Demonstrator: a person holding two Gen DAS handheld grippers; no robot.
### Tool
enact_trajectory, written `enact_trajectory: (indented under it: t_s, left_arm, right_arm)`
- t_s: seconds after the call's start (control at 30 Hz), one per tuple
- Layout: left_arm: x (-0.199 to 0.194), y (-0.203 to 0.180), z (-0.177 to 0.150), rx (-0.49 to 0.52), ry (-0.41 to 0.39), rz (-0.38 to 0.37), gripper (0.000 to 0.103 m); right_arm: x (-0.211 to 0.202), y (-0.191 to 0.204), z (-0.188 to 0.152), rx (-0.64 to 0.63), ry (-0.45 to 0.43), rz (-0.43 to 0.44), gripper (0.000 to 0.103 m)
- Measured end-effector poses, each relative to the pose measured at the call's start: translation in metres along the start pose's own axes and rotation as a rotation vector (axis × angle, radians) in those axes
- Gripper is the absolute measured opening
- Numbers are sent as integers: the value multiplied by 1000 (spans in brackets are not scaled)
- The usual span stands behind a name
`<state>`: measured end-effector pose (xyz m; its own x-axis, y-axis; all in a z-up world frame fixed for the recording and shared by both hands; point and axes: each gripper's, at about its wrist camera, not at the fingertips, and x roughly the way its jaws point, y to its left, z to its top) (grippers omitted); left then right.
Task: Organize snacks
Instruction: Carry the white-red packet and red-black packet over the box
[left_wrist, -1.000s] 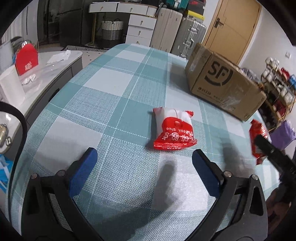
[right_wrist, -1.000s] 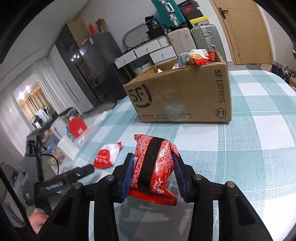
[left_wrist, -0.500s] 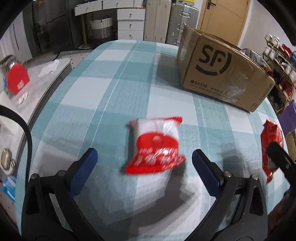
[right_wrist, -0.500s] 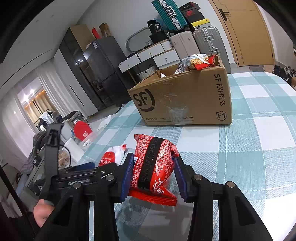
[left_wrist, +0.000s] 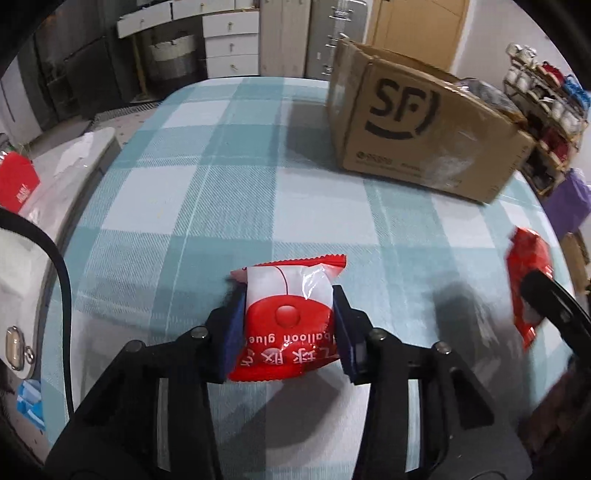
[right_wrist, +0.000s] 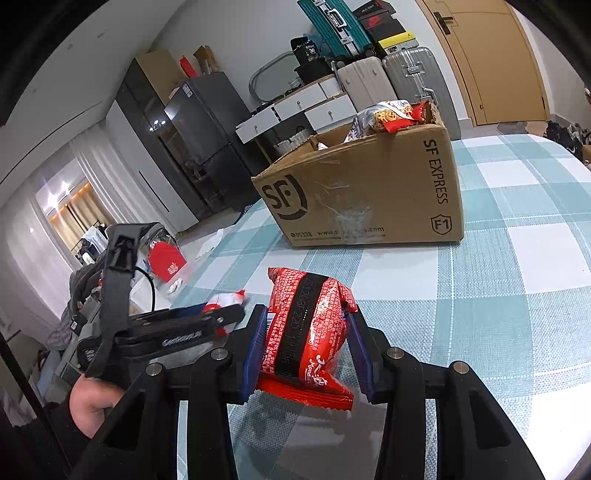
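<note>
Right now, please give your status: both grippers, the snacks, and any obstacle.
Left gripper closing on red-and-white packet. Right gripper shut on red-and-black packet. Cardboard box ahead, already holding snacks. Checked tablecloth between is bare.

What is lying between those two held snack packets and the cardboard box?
Nothing visible. Only bare checked tablecloth lies between the red-and-white packet in the left gripper, whose jaws are closing, the red packet in the right gripper, and the box.
</note>
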<state>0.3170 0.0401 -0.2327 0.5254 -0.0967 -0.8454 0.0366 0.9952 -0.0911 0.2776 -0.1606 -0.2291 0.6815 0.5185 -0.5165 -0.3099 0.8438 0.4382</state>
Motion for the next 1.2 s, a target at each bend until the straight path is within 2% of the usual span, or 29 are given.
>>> enact_trajectory:
  t_s: [0.33, 0.5, 0.7, 0.93, 1.2]
  left_arm:
    - [-40, -16, -58, 16, 5, -107, 40]
    - [-60, -22, -75, 30, -30, -110, 40]
    - [-83, -23, -77, 24, -88, -141, 40]
    - [-109, -29, -74, 40, -152, -191, 40]
    - [-140, -31, -58, 67, -222, -237, 40]
  right_arm:
    - [-12, 6, -3, -57, -40, 29, 42]
    - [-18, 3, -4, -38, -61, 46, 42]
    - [-31, 26, -13, -158, -74, -15, 42]
    - [-55, 32, -21, -119, -71, -43, 42]
    - [-106, 60, -11, -185, -130, -85, 42]
